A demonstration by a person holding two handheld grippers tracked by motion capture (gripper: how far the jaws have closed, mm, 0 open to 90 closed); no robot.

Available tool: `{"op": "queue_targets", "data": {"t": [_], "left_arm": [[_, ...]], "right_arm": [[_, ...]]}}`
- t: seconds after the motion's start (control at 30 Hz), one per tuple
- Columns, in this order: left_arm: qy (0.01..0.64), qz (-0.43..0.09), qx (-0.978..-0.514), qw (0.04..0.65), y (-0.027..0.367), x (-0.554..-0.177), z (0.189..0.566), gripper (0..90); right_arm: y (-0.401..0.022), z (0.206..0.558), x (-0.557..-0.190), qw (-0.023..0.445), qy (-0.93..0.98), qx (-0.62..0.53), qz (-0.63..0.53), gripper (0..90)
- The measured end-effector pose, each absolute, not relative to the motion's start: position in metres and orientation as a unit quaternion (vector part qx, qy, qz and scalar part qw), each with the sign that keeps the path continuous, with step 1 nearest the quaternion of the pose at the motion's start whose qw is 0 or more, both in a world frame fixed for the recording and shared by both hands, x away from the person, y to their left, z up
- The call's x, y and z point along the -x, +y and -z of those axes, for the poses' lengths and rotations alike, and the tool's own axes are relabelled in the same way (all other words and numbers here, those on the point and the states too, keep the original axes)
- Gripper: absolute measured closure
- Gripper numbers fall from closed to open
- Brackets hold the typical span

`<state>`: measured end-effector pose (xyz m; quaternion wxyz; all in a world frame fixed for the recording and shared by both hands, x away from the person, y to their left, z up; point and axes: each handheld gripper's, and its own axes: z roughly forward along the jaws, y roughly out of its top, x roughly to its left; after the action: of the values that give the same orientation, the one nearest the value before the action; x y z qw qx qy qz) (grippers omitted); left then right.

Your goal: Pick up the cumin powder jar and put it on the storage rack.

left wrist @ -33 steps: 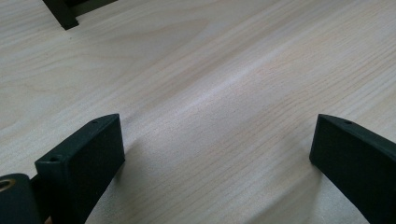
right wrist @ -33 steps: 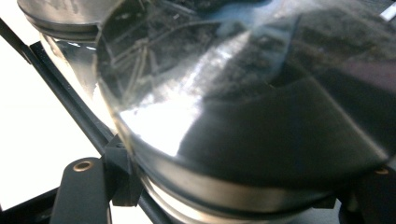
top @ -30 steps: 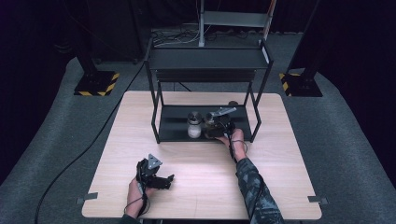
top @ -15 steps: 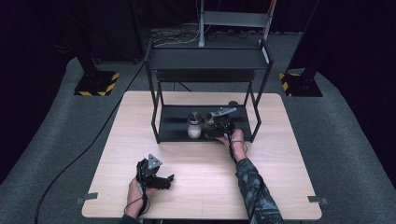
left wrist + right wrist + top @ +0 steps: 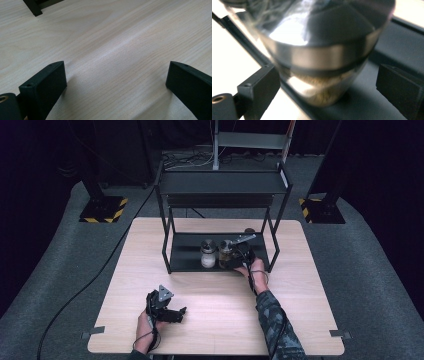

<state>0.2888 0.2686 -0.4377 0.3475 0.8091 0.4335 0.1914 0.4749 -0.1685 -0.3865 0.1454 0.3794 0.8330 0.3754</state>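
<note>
On the lower shelf of a black metal rack (image 5: 187, 262) stand two glass jars side by side: one with white contents (image 5: 208, 255) and one with brownish contents (image 5: 225, 255). My right gripper (image 5: 234, 256) reaches onto the shelf from the front right and is open. In the right gripper view the brownish jar (image 5: 322, 57), with a shiny metal band, sits between the spread jaws; the left fingertip (image 5: 265, 80) is close to the glass and the right one stands apart. My left gripper (image 5: 180, 315) rests open near the table's front, over bare wood (image 5: 115, 72).
The rack has a top shelf (image 5: 222, 182) above the jars, and its uprights (image 5: 166, 245) frame the lower shelf. The light wooden table (image 5: 310, 290) spreads around the rack. Dark stands with hazard-striped bases (image 5: 102, 210) sit on the floor behind.
</note>
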Motion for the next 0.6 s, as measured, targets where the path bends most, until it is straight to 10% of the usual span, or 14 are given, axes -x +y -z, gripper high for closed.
{"op": "queue_targets", "data": {"t": [0.6], "left_arm": [[0.434,-0.192,-0.809,0.347,0.268,-0.289,0.438,2.8]], "right_arm": [[-0.185,0.364,-0.429,0.158,0.846,-0.38,-0.338,2.2]]}}
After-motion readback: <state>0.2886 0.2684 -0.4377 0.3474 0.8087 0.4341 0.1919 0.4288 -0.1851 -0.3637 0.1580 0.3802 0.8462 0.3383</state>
